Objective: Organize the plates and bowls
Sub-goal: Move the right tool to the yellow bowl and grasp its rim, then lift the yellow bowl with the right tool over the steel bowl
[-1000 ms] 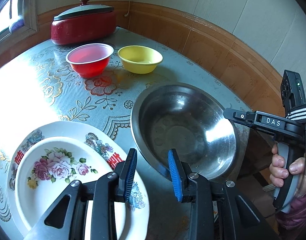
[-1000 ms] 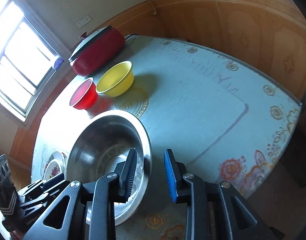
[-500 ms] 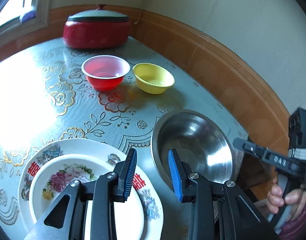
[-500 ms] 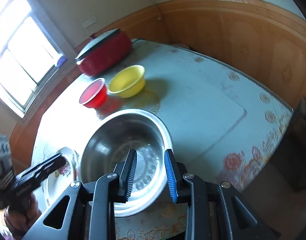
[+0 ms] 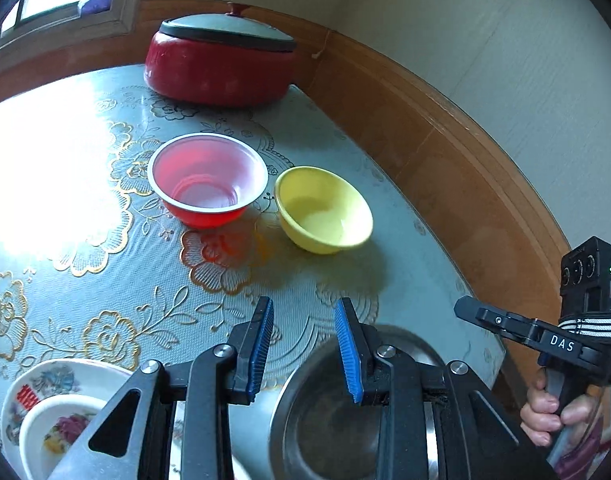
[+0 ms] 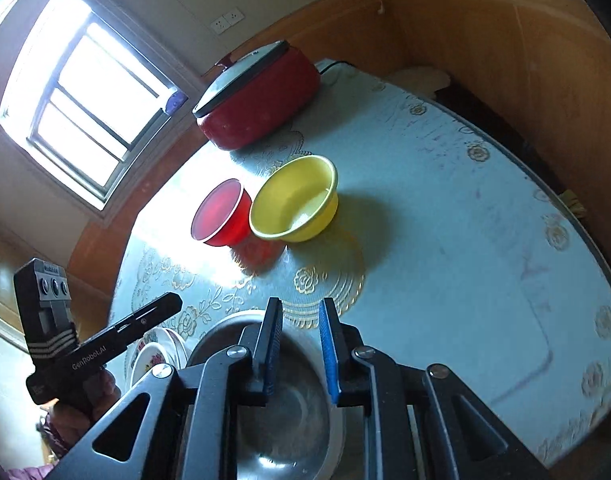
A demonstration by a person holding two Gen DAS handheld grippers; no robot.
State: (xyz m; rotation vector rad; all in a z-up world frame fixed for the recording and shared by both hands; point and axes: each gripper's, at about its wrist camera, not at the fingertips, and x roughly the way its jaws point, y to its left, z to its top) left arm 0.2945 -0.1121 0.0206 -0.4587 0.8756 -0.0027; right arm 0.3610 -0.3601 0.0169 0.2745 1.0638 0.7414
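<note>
A red plastic bowl (image 5: 207,178) (image 6: 221,216) and a yellow bowl (image 5: 323,210) (image 6: 295,200) stand side by side in the middle of the table, almost touching. A steel bowl (image 5: 325,412) (image 6: 289,420) sits near the front edge, partly hidden under the fingers in both views. To its left a small floral plate lies on a larger floral plate (image 5: 53,408) (image 6: 153,354). My left gripper (image 5: 303,320) hangs above the cloth between plates and steel bowl, jaws closing, nothing between them. My right gripper (image 6: 300,320) hovers over the steel bowl's far rim, jaws closing on nothing.
A red lidded pot (image 5: 221,68) (image 6: 261,96) stands at the table's far end under a window. A wood-panelled wall runs close along the right side. The right gripper's handle (image 5: 561,344), held by a hand, shows beyond the right table edge.
Both views have swung toward the far end: the steel bowl and plates slid to the bottom edge, and the red and yellow bowls look nearer. Both pairs of jaws have narrowed, the right more.
</note>
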